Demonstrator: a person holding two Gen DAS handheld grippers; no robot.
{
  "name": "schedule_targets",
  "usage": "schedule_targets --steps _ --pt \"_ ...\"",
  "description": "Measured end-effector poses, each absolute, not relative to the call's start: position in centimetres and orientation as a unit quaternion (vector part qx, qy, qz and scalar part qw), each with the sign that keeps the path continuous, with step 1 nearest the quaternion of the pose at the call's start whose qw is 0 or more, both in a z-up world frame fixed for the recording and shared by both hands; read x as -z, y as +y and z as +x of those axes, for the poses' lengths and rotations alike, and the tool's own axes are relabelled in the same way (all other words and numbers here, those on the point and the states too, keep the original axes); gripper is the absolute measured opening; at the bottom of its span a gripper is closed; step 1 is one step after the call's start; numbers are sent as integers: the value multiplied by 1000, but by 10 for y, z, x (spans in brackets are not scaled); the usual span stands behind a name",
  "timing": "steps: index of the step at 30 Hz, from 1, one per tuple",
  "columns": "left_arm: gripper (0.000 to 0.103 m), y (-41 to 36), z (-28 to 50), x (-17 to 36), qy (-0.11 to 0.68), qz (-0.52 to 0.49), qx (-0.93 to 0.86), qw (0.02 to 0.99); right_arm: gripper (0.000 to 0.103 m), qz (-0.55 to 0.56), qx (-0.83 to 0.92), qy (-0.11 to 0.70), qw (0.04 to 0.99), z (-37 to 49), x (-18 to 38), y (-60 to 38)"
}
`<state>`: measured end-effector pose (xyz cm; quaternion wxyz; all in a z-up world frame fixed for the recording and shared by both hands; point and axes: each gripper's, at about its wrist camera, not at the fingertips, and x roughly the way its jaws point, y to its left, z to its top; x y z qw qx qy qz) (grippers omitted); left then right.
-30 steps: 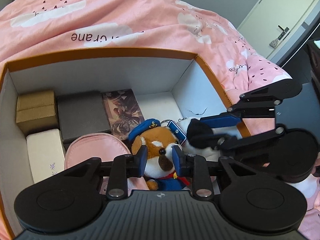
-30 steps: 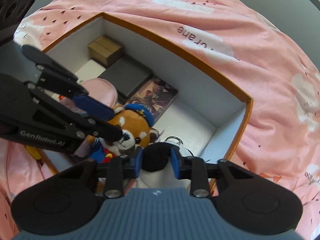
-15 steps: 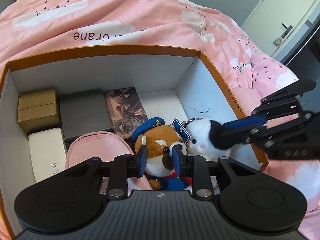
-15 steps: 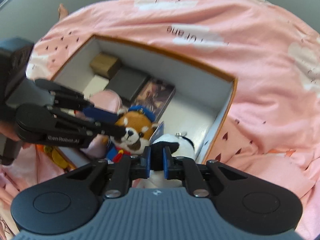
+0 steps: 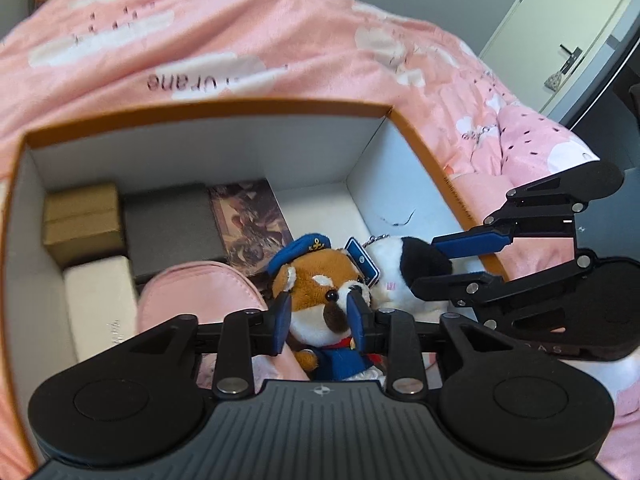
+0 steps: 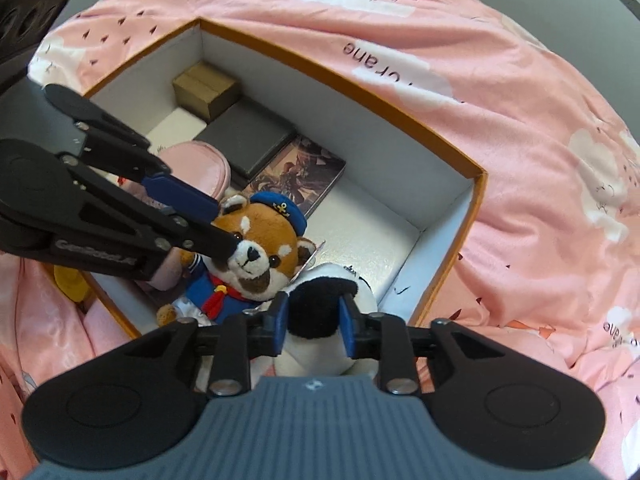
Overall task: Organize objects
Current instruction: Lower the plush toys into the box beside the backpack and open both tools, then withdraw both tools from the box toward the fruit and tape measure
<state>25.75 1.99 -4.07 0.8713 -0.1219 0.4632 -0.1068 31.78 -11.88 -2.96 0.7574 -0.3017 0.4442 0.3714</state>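
Observation:
An orange-rimmed white box lies on a pink bedspread. Inside at the near right sits a red panda plush in a blue sailor cap. Beside it is a white panda plush with a black ear and a keychain. My left gripper has the red panda's head between its pads, still touching it, and its jaws are opening. My right gripper straddles the panda's black ear. Its jaws are opening and the ear has puffed out between them.
The box also holds a brown carton, a dark grey box, a picture-covered box, a cream box and a pink pouch. Bare white floor shows at the box's far right corner. A yellow object lies outside the near rim.
The right jaws went from a tight pinch on the black ear to a wider gap. The right gripper moved back in beside the left one. The left jaws spread slightly.

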Motion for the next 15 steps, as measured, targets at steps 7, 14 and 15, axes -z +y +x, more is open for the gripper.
schedule_targets --steps 7,14,15 --pt "49 34 208 1 421 -118 116 892 45 -255 -361 396 805 283 10 -133" --pt "49 56 157 -8 416 -130 76 897 64 -169 -358 328 858 229 -10 -146" --pt "50 59 150 -7 418 -130 65 897 64 -159 -358 322 862 221 -11 -147"
